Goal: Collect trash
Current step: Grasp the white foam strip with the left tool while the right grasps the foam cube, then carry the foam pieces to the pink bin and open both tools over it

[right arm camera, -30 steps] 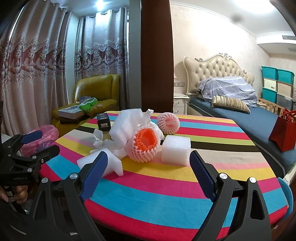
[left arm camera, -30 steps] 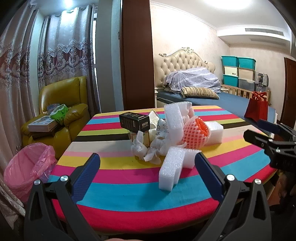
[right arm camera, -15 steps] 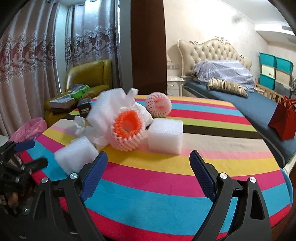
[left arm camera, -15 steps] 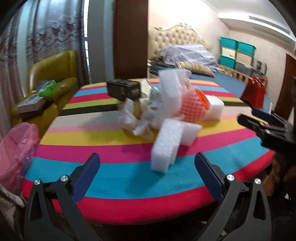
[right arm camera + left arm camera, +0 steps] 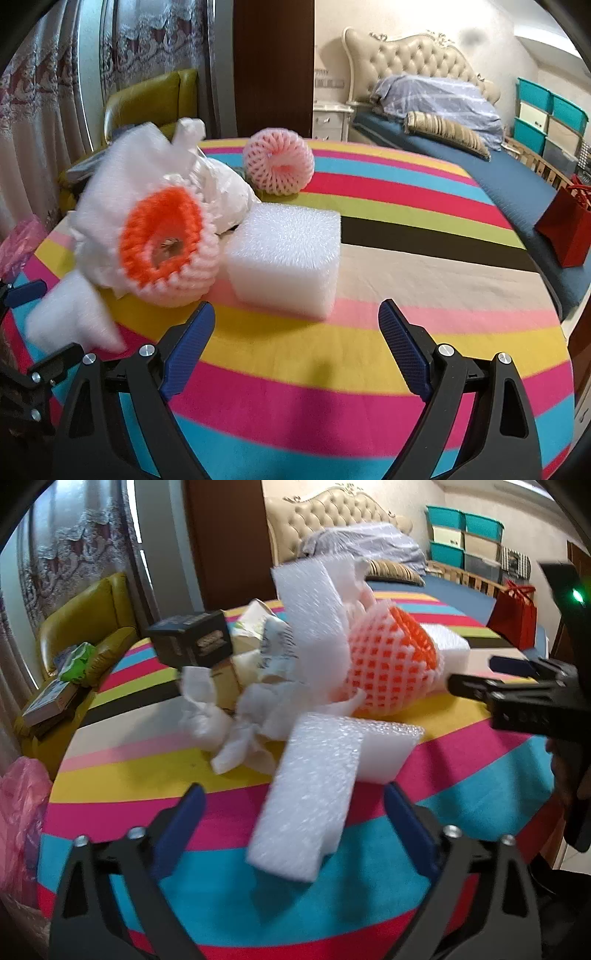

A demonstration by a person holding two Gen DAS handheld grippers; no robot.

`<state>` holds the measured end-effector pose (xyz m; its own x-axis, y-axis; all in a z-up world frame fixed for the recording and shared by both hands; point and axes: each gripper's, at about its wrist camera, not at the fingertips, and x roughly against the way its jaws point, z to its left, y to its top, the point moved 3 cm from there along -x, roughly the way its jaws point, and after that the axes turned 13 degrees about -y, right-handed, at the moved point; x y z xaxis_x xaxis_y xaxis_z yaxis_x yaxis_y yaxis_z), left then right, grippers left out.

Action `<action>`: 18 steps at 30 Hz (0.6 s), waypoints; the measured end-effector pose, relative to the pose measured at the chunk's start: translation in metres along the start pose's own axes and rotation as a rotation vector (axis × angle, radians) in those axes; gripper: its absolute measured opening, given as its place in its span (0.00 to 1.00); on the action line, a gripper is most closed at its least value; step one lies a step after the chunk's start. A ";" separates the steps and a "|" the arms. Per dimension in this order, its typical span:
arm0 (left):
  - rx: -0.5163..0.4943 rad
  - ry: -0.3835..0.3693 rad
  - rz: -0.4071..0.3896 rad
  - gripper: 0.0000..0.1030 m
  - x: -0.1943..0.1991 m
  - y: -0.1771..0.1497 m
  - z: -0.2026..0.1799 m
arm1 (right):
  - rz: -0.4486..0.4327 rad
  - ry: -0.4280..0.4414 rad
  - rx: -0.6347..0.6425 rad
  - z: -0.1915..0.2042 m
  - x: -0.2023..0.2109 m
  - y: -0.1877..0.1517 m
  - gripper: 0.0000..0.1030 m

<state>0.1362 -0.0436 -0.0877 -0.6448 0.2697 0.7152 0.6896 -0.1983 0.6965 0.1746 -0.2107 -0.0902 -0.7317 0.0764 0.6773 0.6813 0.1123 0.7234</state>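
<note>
A pile of trash lies on the striped round table (image 5: 129, 775): a long white foam block (image 5: 314, 794), crumpled white paper (image 5: 229, 731), a black box (image 5: 192, 642), an upright foam sheet (image 5: 314, 602) and an orange foam fruit net (image 5: 391, 664). My left gripper (image 5: 293, 812) straddles the near end of the long block. Its jaws are closing, and the pads stand clear of the foam. My right gripper (image 5: 295, 325) is open and empty, just short of a white foam cube (image 5: 284, 258). The orange net (image 5: 166, 243) sits left of the cube, and a pink-white net (image 5: 279, 166) lies behind it.
A pink bin bag (image 5: 18, 812) stands at the table's left, beside a yellow armchair (image 5: 92, 627). A bed (image 5: 443, 147) and a red gift bag (image 5: 565, 229) are beyond the table's right edge. The right gripper (image 5: 476, 675) juts in by the orange net.
Both grippers have moved forward and down toward the pile. The long foam block now lies between the left jaws, which have narrowed slightly. The foam cube looms closer ahead of the right jaws.
</note>
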 end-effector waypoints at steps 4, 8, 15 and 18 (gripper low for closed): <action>0.000 -0.001 0.021 0.66 -0.011 0.002 0.003 | 0.064 0.025 -0.004 0.005 -0.023 0.011 0.82; 0.018 -0.040 0.022 0.46 -0.011 -0.002 0.009 | 0.070 0.020 -0.015 0.009 -0.031 0.016 0.82; 0.004 -0.056 -0.012 0.33 -0.002 -0.008 0.009 | 0.004 0.018 -0.080 -0.004 -0.011 0.011 0.64; -0.002 -0.054 -0.028 0.33 0.002 -0.011 0.010 | -0.041 0.009 -0.083 -0.009 0.003 0.004 0.63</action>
<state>0.1304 -0.0314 -0.0945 -0.6447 0.3259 0.6915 0.6709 -0.1922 0.7162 0.1751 -0.2193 -0.0837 -0.7588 0.0648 0.6480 0.6507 0.0326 0.7587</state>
